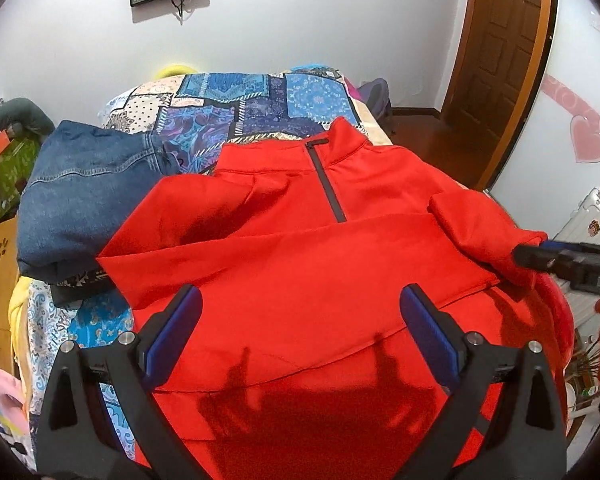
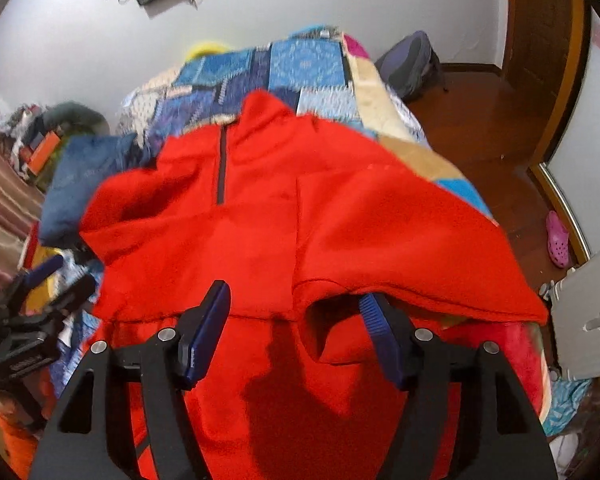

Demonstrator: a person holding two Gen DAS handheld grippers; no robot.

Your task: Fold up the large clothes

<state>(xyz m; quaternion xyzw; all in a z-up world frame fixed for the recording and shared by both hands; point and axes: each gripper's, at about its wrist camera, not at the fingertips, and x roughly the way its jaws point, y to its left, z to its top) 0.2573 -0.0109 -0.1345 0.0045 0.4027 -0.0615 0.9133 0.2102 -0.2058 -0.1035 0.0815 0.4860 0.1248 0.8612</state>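
A red pullover (image 1: 300,208) with a dark short zip (image 1: 328,184) lies front up on the bed, both sleeves folded in across its chest. My left gripper (image 1: 300,316) hovers open over the lower body of the garment, nothing between its blue pads. In the right wrist view the red pullover (image 2: 260,220) fills the middle. My right gripper (image 2: 294,300) stands open at the folded sleeve's edge; the cloth drapes over its right fingertip and the pads do not press it. The right gripper (image 1: 528,258) shows at the sleeve cuff (image 1: 484,232). The left gripper (image 2: 62,278) appears at the left edge.
A folded pair of blue jeans (image 1: 84,192) lies left of the pullover on the patchwork quilt (image 1: 260,100). A brown door (image 1: 496,48) and wooden floor lie beyond the bed's right side, with a pink shoe (image 2: 558,240), a backpack (image 2: 412,64) and a white case (image 1: 584,220).
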